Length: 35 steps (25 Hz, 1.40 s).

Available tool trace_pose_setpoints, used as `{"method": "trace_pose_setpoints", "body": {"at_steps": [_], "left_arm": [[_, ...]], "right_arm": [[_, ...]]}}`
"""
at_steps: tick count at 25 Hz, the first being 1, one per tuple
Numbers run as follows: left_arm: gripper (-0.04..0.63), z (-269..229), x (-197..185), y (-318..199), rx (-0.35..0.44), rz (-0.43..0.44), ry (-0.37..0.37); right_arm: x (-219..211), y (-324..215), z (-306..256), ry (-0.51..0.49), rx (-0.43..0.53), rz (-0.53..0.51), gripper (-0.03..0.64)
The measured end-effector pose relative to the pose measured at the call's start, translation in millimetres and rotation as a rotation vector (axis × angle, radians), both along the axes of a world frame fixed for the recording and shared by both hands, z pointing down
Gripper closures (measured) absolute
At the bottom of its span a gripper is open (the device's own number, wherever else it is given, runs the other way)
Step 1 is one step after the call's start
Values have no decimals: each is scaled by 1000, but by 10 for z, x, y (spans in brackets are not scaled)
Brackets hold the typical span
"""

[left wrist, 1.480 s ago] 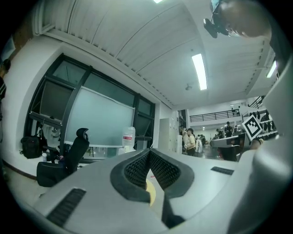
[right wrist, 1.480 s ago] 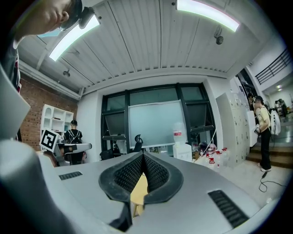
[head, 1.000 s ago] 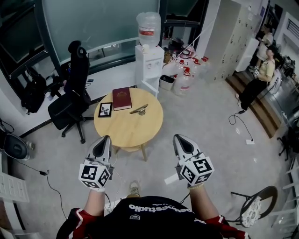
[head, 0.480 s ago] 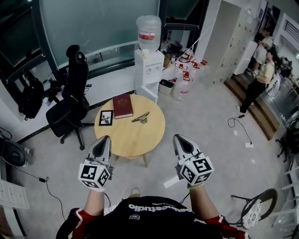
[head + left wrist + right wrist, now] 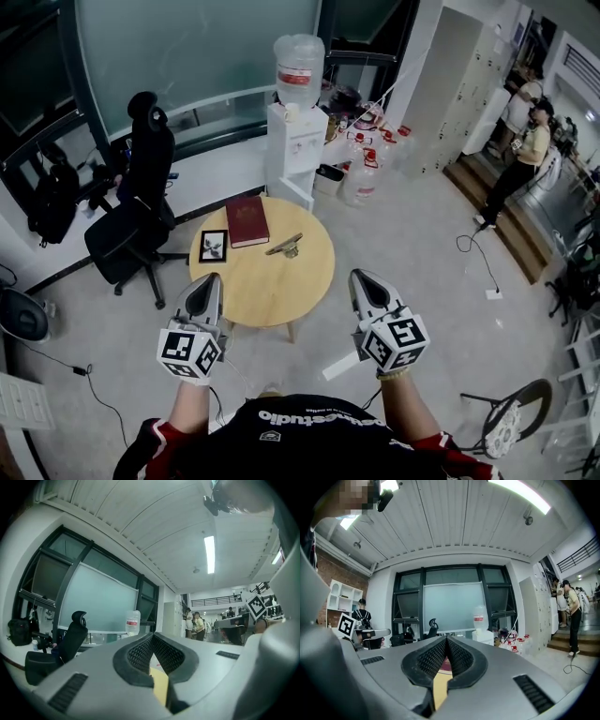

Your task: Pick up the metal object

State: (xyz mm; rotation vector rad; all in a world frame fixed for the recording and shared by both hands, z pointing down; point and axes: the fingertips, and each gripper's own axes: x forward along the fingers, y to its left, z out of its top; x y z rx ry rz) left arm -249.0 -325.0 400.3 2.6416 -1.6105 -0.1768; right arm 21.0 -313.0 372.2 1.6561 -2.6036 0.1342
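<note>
Nearest the person, the left gripper [image 5: 207, 284] and the right gripper [image 5: 365, 282] are held out side by side, level, short of the round wooden surface [image 5: 273, 292]. Both are closed on nothing: each gripper view shows its ribbed pads meeting at the tip with no object between them.

The task has barely begun, by my reading. The metal object [image 5: 284, 246] lies untouched near the middle of the surface, well apart from both grippers. It sits just right of a small framed picture [image 5: 213, 246] and in front of a dark red book [image 5: 247, 220]. Everything is left to do: reaching in, opening a gripper, closing on the object and lifting it.

Only the head view shows the object and its neighbours from above. The gripper views look level across the room, so they catch just a sliver of pale wood in the gap behind the pads, and no metal object. They do show the jaw state plainly, and the far room: an office chair [image 5: 70, 637], a water dispenser bottle [image 5: 479, 617], and people standing beyond [image 5: 571, 616].
</note>
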Motion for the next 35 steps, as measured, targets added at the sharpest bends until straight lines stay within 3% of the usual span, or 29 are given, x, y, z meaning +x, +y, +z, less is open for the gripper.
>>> {"method": "trace_pose_setpoints", "body": {"at_steps": [11, 18, 27, 35], "left_arm": [[580, 131, -138, -196, -18, 12, 22], [580, 93, 30, -421, -30, 23, 65], [580, -59, 394, -879, 9, -13, 37], [580, -129, 545, -1192, 12, -37, 38]], "right_arm": [[-138, -226, 56, 24, -4, 10, 589], [-7, -493, 83, 17, -1, 0, 589], [53, -1207, -25, -7, 48, -137, 589], [-20, -1554, -15, 34, 41, -248, 589]]}}
